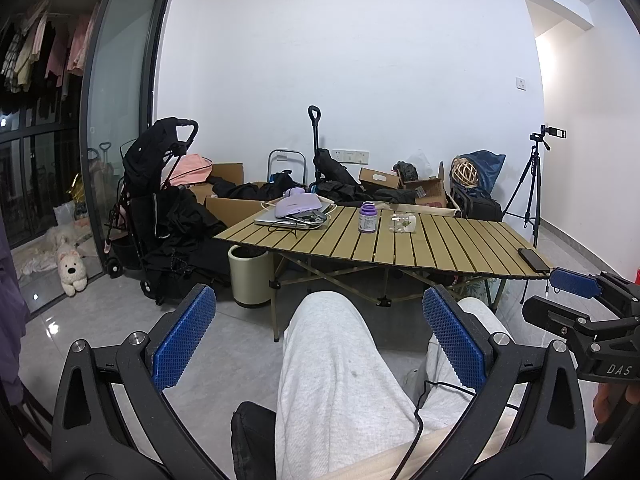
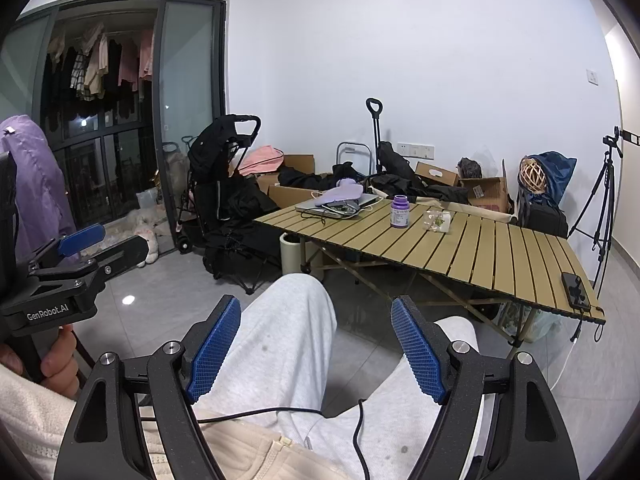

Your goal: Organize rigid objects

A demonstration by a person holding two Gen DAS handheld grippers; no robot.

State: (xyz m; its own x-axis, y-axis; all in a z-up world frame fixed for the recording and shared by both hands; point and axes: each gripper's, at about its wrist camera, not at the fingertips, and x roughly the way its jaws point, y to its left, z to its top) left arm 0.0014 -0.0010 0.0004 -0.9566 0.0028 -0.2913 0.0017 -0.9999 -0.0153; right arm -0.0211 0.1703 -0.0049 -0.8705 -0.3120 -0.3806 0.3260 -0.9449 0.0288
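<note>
Even indoor light, dark window (image 1: pixel 36 160), sharp focus, strong fisheye bending, black corners.

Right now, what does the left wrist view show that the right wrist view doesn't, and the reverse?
Only the left wrist view shows the white plush dog sitting clearly on the floor and the camera atop the tripod. Only the right wrist view shows a purple garment hanging at far left. Both show the slatted table, the purple bottle upright on it, the clear container beside it, the phone at the near corner, and each open hand-held gripper, left and right.
</note>
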